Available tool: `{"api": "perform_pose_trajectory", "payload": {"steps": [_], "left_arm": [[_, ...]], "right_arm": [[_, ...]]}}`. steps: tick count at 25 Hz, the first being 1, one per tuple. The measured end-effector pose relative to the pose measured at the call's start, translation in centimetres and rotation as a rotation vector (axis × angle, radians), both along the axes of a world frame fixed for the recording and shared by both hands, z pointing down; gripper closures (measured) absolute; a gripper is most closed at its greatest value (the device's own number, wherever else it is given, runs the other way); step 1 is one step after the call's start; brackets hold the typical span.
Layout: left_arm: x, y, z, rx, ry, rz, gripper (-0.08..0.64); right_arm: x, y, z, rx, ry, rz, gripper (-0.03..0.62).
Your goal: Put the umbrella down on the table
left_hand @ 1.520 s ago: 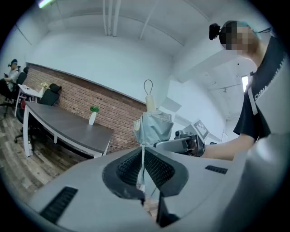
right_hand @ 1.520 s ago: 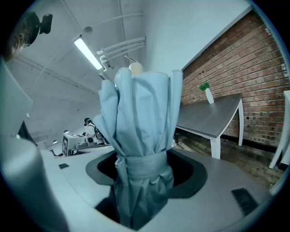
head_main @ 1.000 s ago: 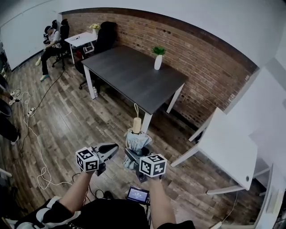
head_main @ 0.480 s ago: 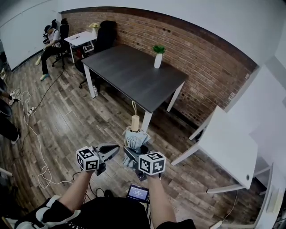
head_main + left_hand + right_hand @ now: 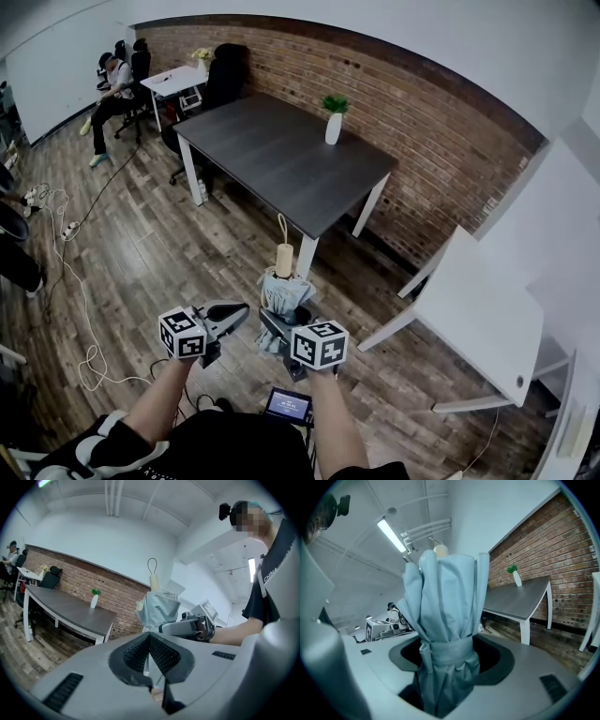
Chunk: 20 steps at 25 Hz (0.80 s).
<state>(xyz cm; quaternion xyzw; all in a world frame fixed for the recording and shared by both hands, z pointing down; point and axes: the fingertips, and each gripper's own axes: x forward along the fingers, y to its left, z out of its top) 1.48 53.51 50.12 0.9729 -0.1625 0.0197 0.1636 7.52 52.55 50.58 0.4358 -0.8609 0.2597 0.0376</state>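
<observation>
The umbrella [image 5: 285,291] is kept pinched by the right gripper [image 5: 277,326]; the left gripper [image 5: 234,312] is pressed together, empty. The table [image 5: 281,159], at 12 o'clock, is barely neared.

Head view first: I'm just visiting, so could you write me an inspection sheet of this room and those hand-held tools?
Surface: dark table, bare except for a white vase holding a plant, near its far edge.
Job's things: folded grey-blue umbrella, strapped shut, held upright, not on the table.
Clutter: nothing seen.
Grippers: right gripper shut on the umbrella; left gripper shut, empty.
Cables: white cable loops across the wooden floor at left.
Surroundings: brick wall, white table at right, seated person far left.
</observation>
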Motion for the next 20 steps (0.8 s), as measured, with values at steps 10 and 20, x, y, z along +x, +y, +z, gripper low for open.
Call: {"api": "perform_pose_trajectory", "payload": {"steps": [10,20], "left_arm": [[1.5,-0.6,0.7,-0.011,-0.014,-0.055,0.557],[0.7,-6.5,1.9,-0.021,-0.008,-0.058,0.557]], "right_arm": [[2.6,-1.0,0.7,-0.008,-0.017,-0.015,0.291],[2.4,-6.5,1.4,-0.019,-0.01,-0.002,0.291]]}}
